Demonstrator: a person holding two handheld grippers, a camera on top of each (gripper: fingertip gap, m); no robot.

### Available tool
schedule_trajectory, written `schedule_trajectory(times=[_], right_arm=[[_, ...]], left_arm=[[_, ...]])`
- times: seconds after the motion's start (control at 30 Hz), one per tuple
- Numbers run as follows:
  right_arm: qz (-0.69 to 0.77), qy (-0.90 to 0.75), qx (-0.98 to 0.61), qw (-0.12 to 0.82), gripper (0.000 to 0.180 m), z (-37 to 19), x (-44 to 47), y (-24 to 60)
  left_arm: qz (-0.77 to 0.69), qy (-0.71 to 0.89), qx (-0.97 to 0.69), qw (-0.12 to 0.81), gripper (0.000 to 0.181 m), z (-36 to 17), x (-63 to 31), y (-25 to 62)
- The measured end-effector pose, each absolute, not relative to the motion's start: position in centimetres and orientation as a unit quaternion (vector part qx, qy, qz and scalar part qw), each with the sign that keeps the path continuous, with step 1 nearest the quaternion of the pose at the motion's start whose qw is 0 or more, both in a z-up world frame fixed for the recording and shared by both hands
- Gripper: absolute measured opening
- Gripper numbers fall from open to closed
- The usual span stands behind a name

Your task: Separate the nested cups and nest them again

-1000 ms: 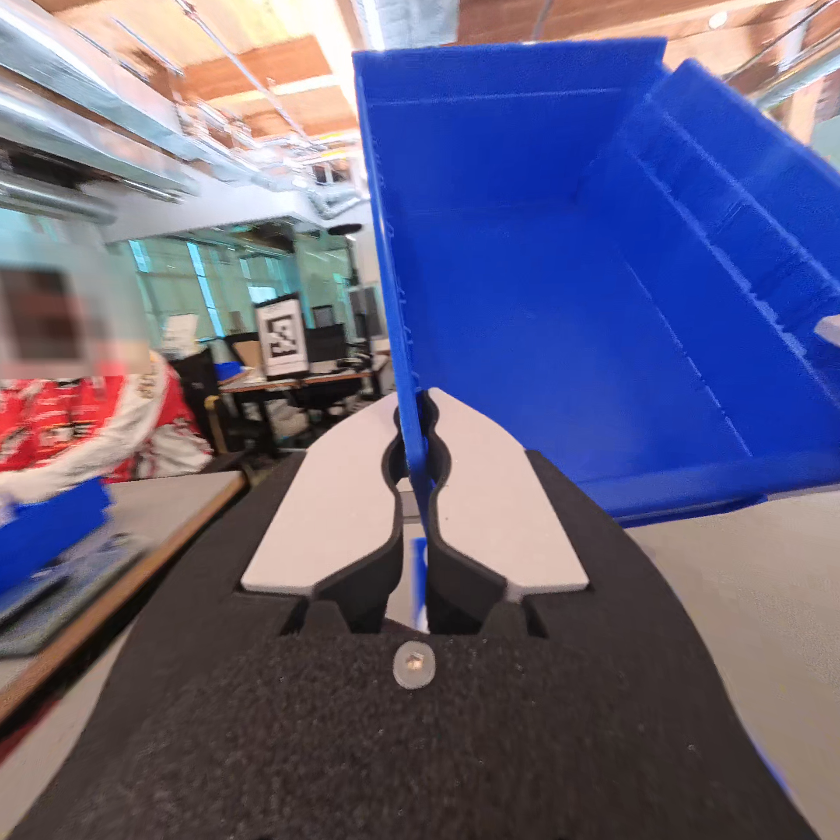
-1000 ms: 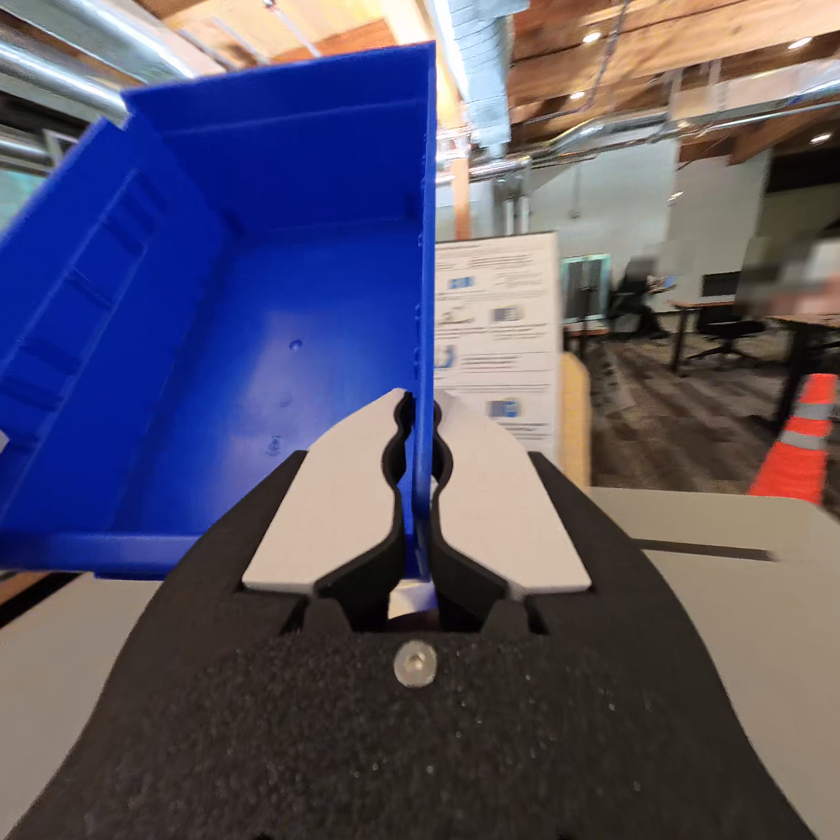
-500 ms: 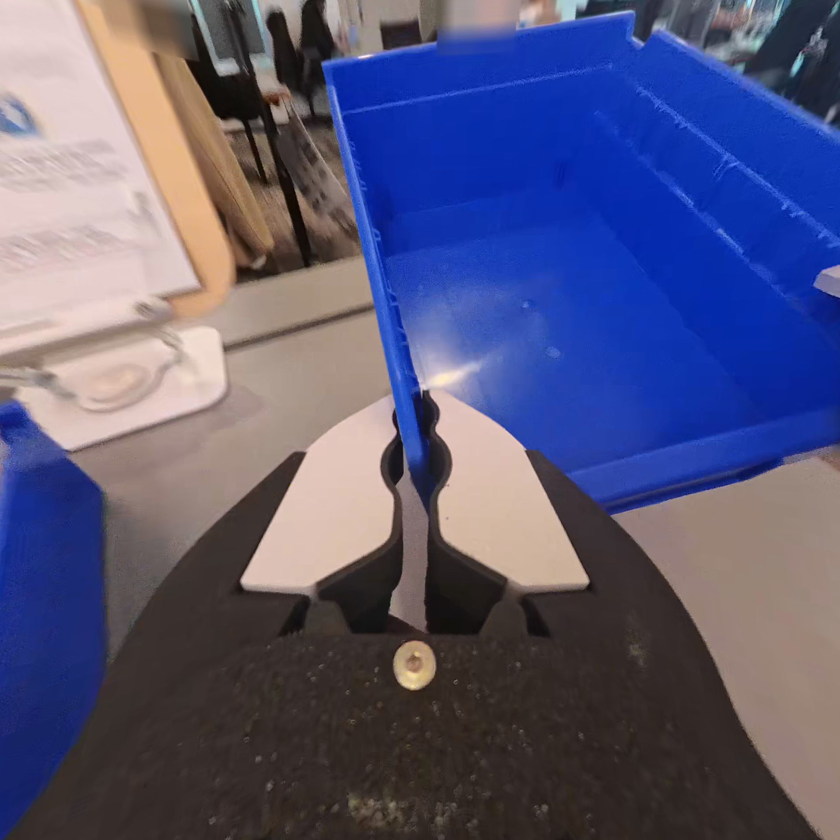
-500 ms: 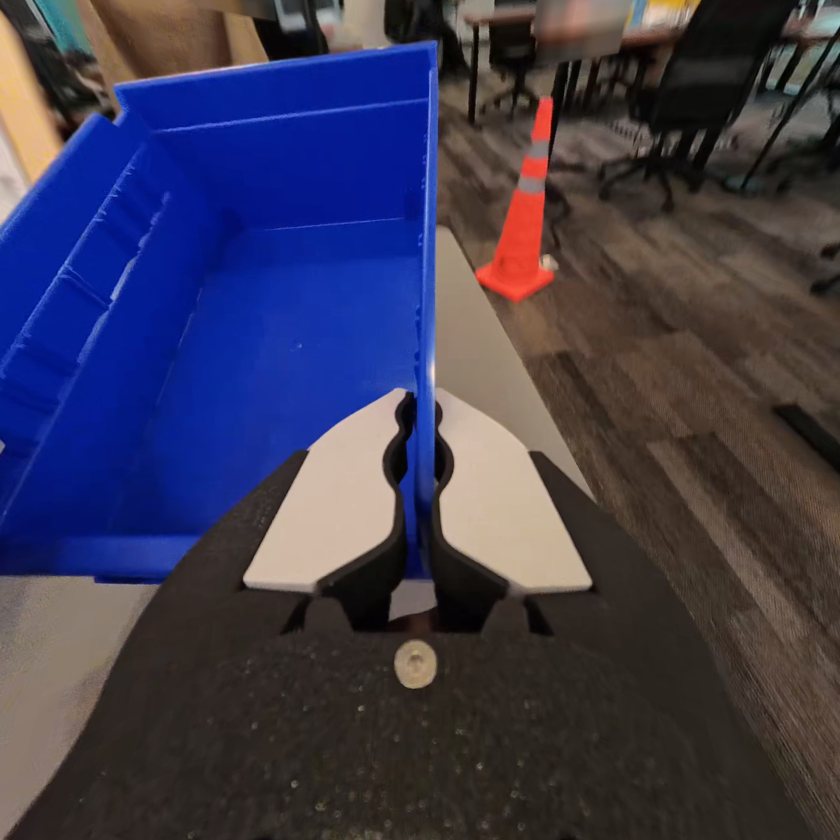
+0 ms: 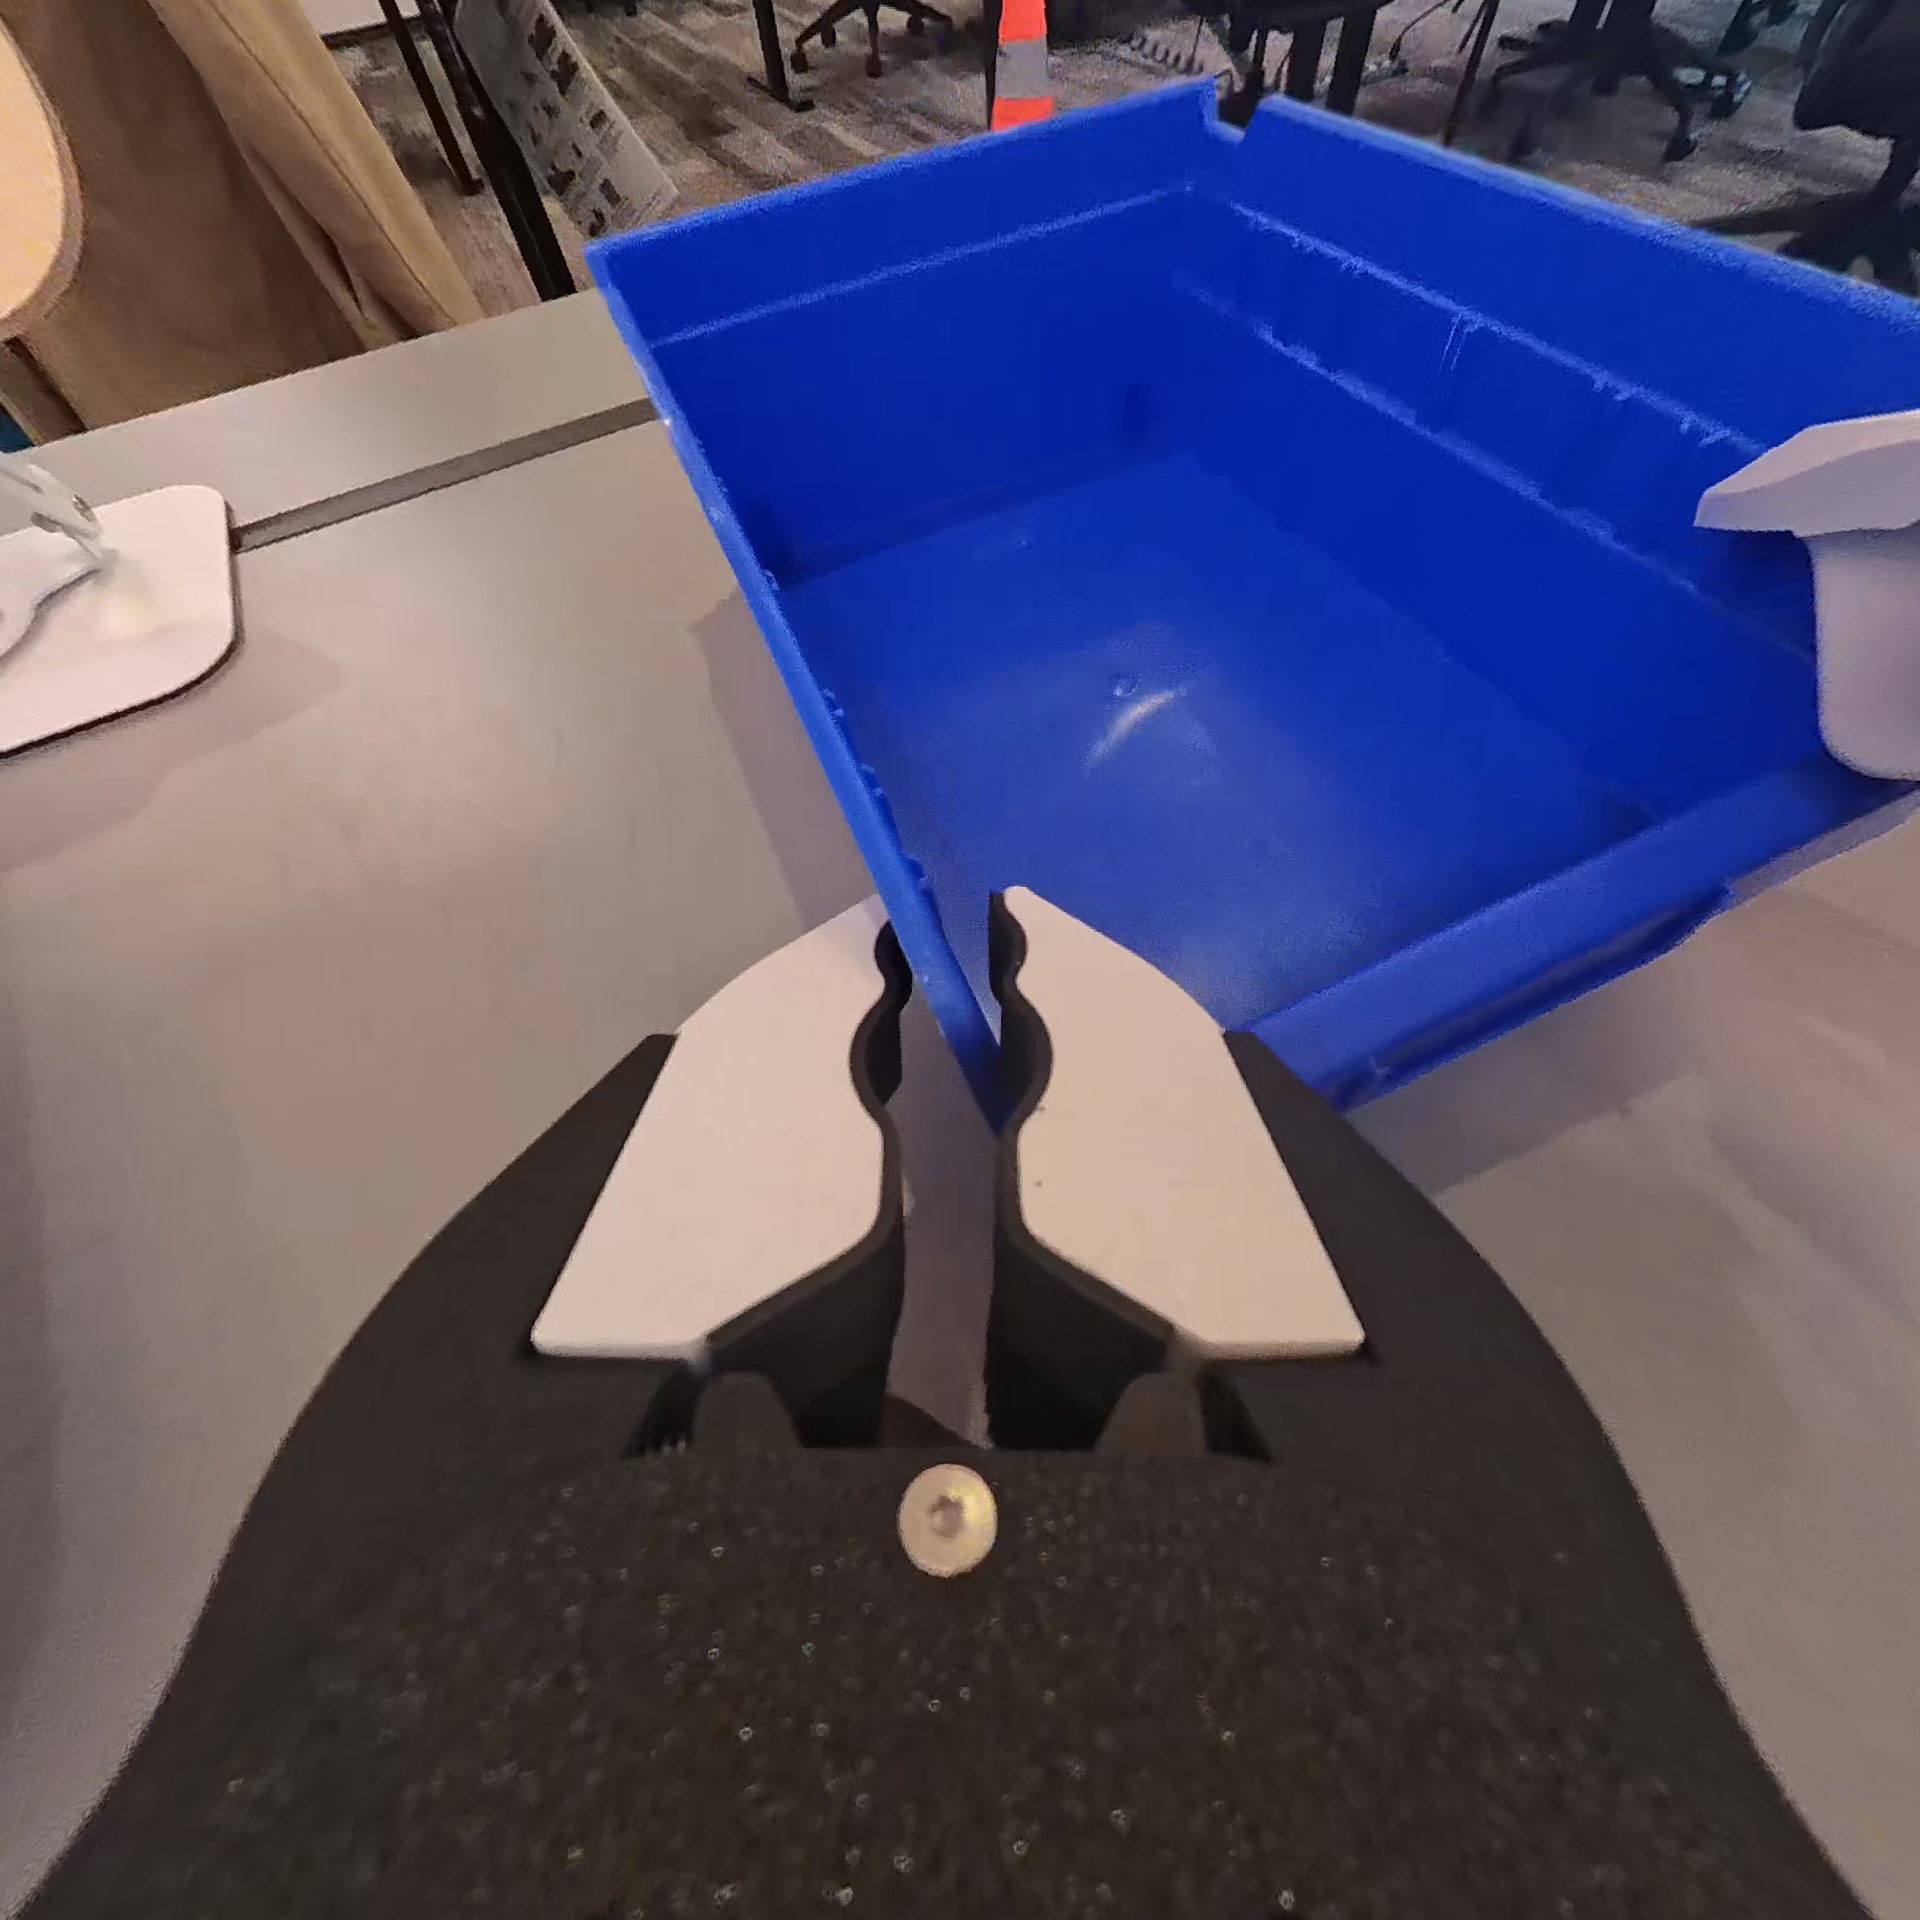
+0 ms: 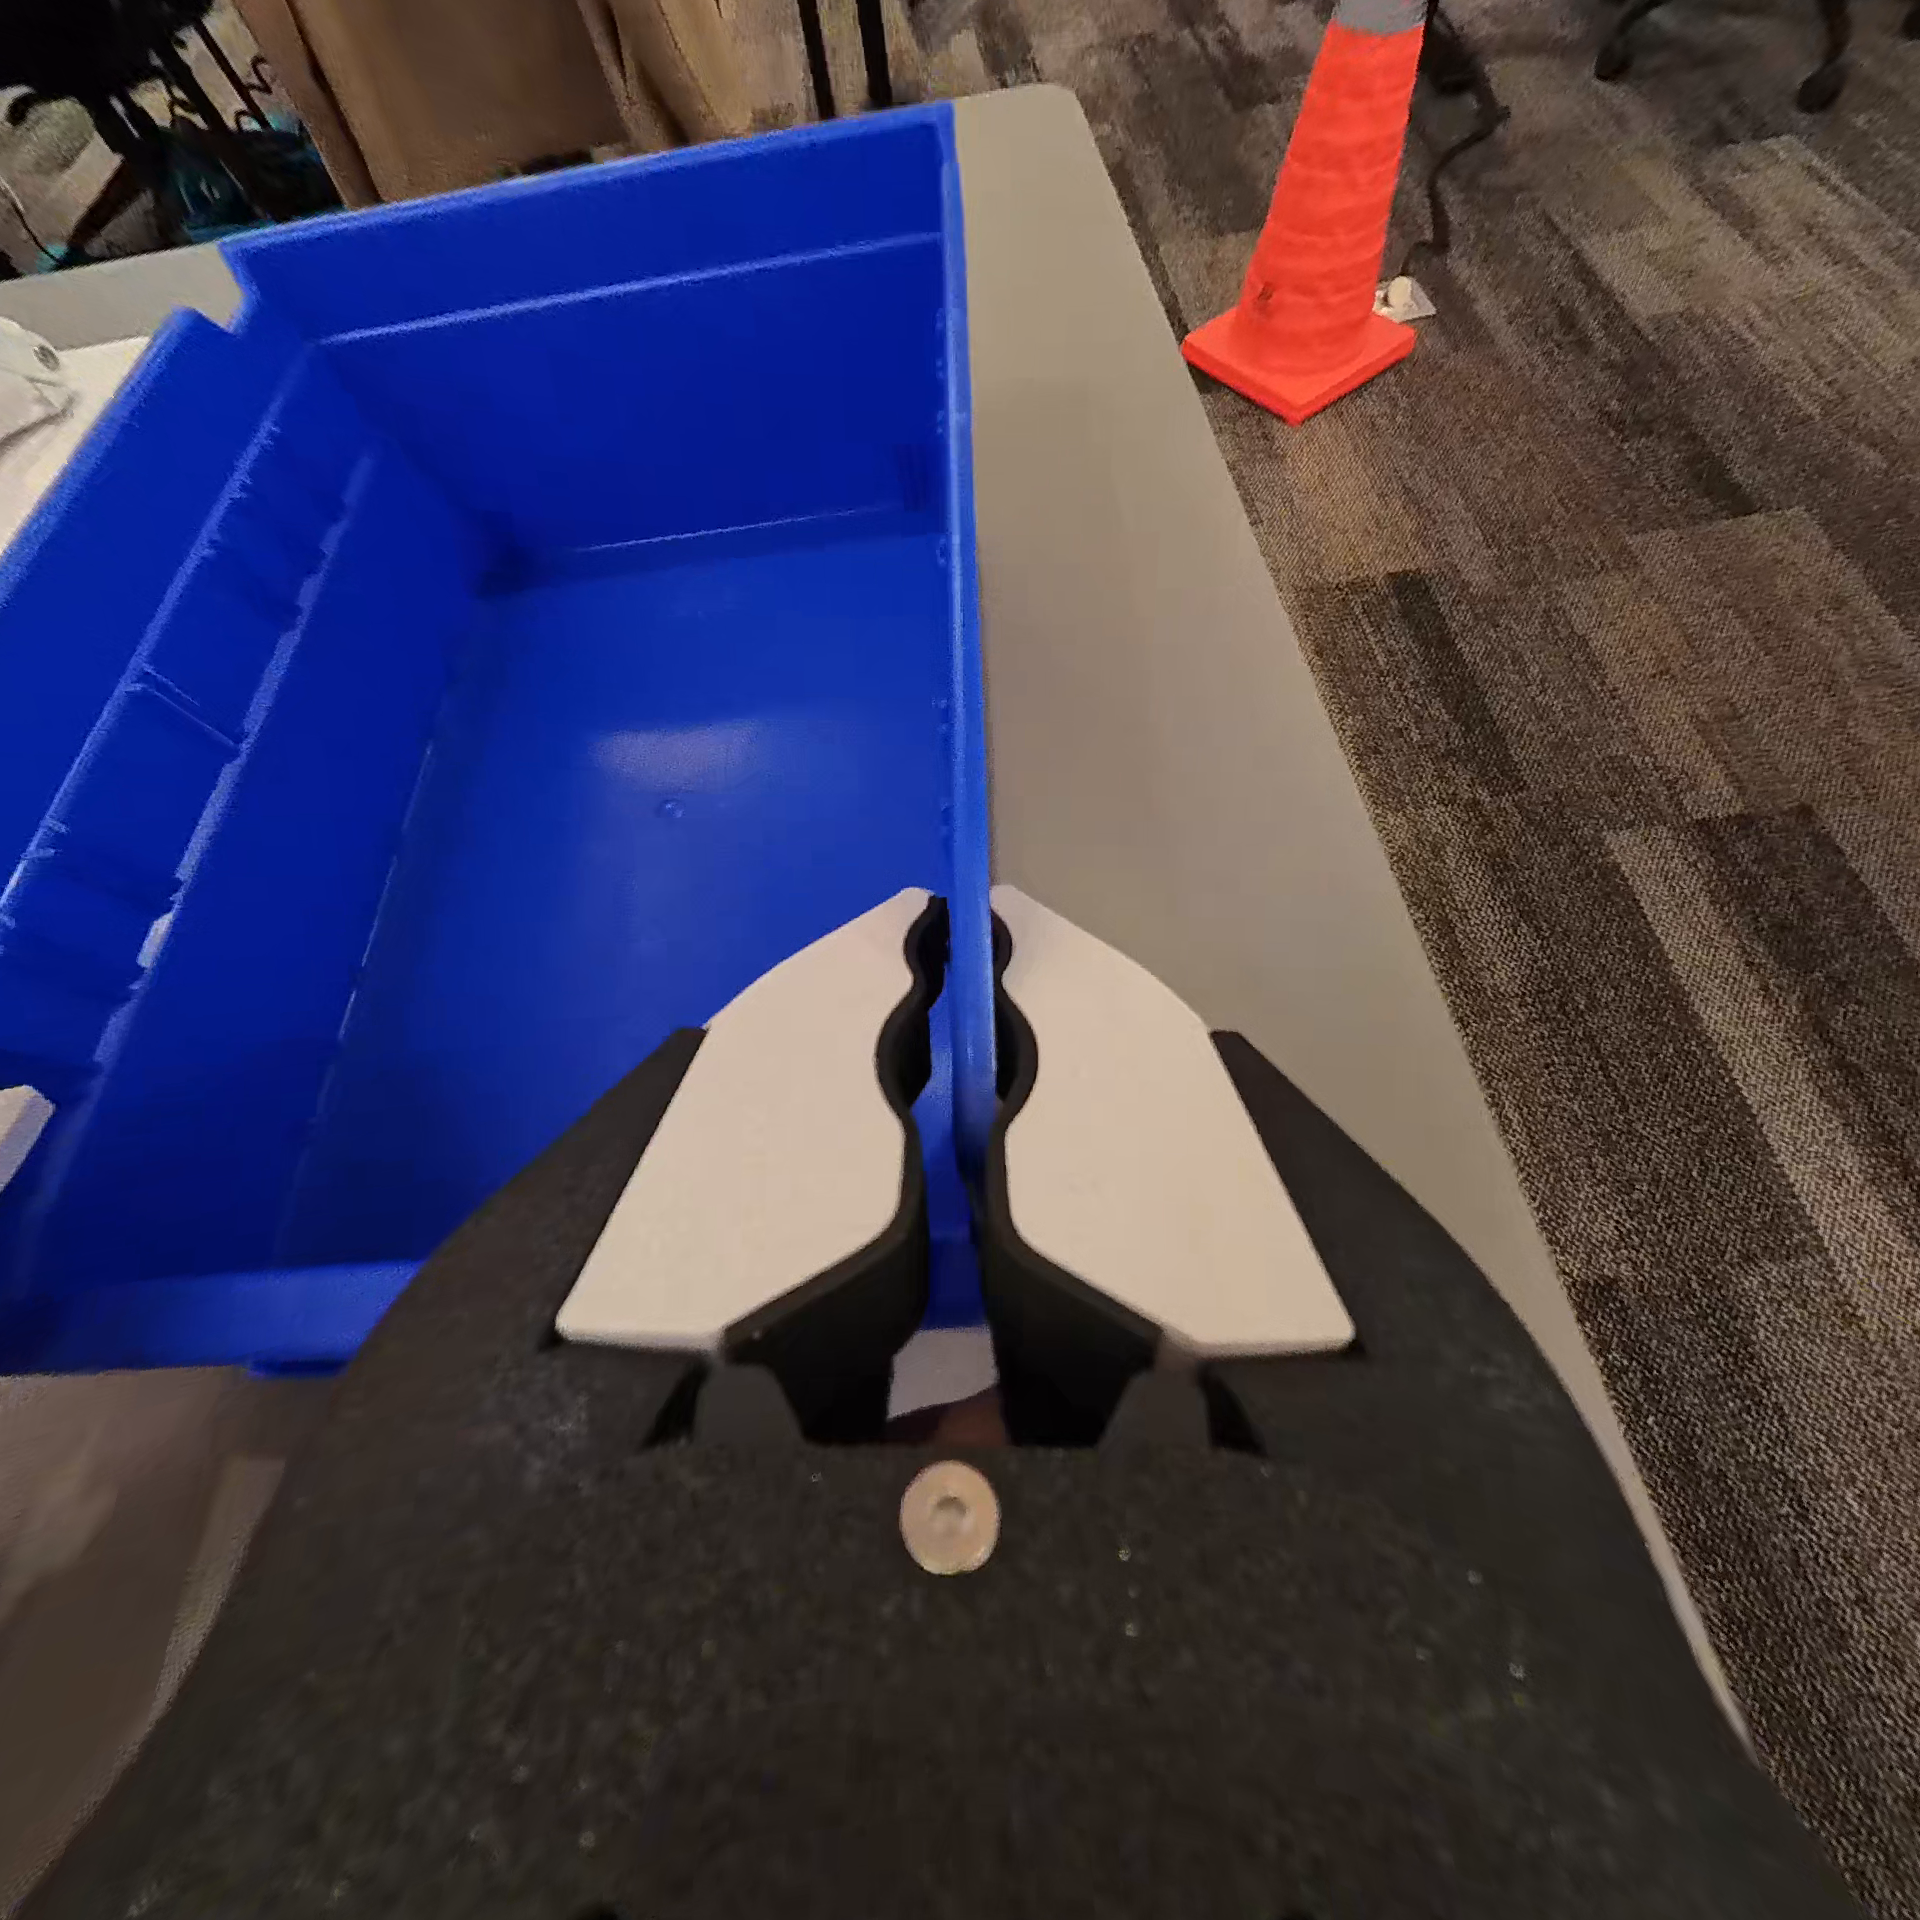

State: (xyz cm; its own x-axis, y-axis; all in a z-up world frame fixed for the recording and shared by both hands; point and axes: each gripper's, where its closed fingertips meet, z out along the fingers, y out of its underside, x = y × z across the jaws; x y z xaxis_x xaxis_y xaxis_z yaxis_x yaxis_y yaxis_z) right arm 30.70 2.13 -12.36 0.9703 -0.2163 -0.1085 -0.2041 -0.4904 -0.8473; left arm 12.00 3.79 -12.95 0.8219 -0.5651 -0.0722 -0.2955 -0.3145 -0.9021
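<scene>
Two grippers had hold of one blue bin point(image 5: 1195, 582), each on an opposite side wall near its near end. Left gripper point(image 5: 943, 966): jaws parted only a little, the left wall's rim running between them and touching the right finger, with a sliver of gap on the other side, so more a loose pinch than a firm clamp. Right gripper point(image 6: 968, 961): jaws drawn in close on the right wall, which stood edge-on between the pads. A grip on both sides looked meant to keep the bin level while it was carried or set down. Bin sat on or just above the grey table point(image 5: 364, 883); contact underneath could not be told. Bin interior bare; no cups anywhere in either view, so the task's nested cups could not be located, and the bin may be standing in for them. Around: a white stand base point(image 5: 114, 613) at the far left of the table, well apart from the bin; an orange traffic cone point(image 6: 1330, 239) on the carpeted floor beyond the table's right edge. Bin's right wall ran close to that table edge, which I judged the one hazard if it slid right. Nothing else crowded the bin.
</scene>
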Motion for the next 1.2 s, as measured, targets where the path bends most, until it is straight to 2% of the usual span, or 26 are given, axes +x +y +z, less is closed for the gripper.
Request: schedule_trajectory(times=[0.13,0.17,0.2,0.23,0.33,0.5,0.6,0.67,0.77,0.83,0.9,0.97,1.03,1.2], right_arm=[[0.018,0.133,-0.857,0.497,0.006,-13.0,30.8,2.6],[0.022,0.135,-0.856,0.499,0.006,-13.2,30.8,2.6],[0.015,0.135,-0.854,0.501,0.009,-13.1,31.0,2.6],[-0.007,0.14,-0.857,0.496,0.016,-13.1,31.4,2.3],[-0.077,0.141,-0.847,0.507,0.04,-10.8,32.3,1.3],[-0.148,0.1,-0.782,0.597,0.049,-1.5,28.9,-0.6],[-0.097,0.038,-0.735,0.67,0.048,3.0,21.3,-0.9],[-0.011,-0.008,-0.714,0.7,0.048,3.8,14.2,-0.6],[0.131,-0.073,-0.706,0.692,0.044,0.6,2.1,0.2],[0.157,-0.127,-0.747,0.633,0.042,-5.1,-5.1,0.6],[0.163,-0.148,-0.78,0.586,0.038,-9.9,-10.0,0.8],[0.17,-0.15,-0.805,0.548,0.023,-12.7,-12.8,1.0],[0.159,-0.13,-0.817,0.538,0.02,-13.5,-13.5,1.5],[0.15,-0.086,-0.821,0.543,0.028,-13.2,-13.5,3.0]], left_arm=[[-0.128,0.264,-0.806,0.515,0.017,-13.2,12.0,3.8],[-0.145,0.269,-0.81,0.5,0.03,-13.5,12.4,3.3],[-0.169,0.282,-0.817,0.474,0.05,-14.2,12.9,2.2],[-0.184,0.292,-0.821,0.455,0.06,-14.5,13.0,1.2],[-0.148,0.326,-0.81,0.464,0.071,-14.0,10.8,-0.9],[-0.165,0.359,-0.776,0.492,0.075,-9.5,4.2,-4.5],[-0.179,0.343,-0.763,0.517,0.07,-7.1,-3.1,-6.2],[-0.143,0.286,-0.765,0.559,0.056,-6.3,-10.4,-5.4],[-0.046,0.158,-0.76,0.628,0.05,-6.4,-23.2,-2.9],[-0.027,0.108,-0.794,0.597,0.06,-9.2,-28.6,-1.6],[-0.051,0.08,-0.815,0.572,0.061,-11.0,-31.0,-0.3],[-0.039,0.068,-0.825,0.56,0.06,-11.9,-32.6,1.3],[-0.032,0.068,-0.828,0.555,0.055,-12.4,-33.1,2.9],[-0.041,0.081,-0.841,0.534,0.049,-13.6,-32.2,5.0]])
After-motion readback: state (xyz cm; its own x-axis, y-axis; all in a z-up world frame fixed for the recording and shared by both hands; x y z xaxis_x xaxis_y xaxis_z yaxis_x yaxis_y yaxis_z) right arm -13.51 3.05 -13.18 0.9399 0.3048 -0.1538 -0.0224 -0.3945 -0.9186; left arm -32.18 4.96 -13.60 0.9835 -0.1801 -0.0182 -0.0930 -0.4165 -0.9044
